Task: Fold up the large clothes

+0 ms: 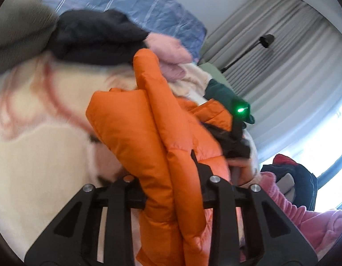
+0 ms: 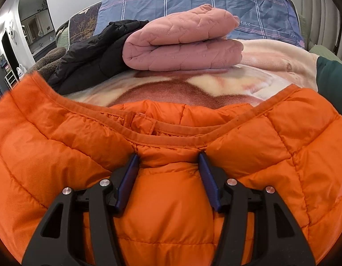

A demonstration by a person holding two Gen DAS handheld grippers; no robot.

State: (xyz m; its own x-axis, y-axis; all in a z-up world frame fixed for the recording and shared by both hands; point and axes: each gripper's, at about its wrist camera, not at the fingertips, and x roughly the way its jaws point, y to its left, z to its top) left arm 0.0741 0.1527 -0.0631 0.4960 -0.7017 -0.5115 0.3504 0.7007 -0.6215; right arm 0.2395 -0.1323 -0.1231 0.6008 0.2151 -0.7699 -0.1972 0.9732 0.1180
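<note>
An orange puffer jacket (image 2: 171,199) lies on a cream and red blanket (image 2: 171,88) on the bed. My right gripper (image 2: 168,155) points down onto the jacket just below its collar (image 2: 168,137). A puffed panel fills the gap between its blue pads (image 2: 128,177), which pinch it. In the left wrist view a folded strip of the same orange jacket (image 1: 153,122) stands up between the fingers of my left gripper (image 1: 168,168), which is shut on it; the fabric hides the fingertips. A hand (image 1: 244,173) in a dark green sleeve shows behind the jacket.
A folded pink quilted garment (image 2: 182,42) and a black jacket (image 2: 93,53) lie at the far side of the blanket, before a blue checked sheet (image 2: 215,0). Pink fleece (image 1: 304,217) and dark clothes (image 1: 293,166) sit to the right by grey curtains (image 1: 293,66).
</note>
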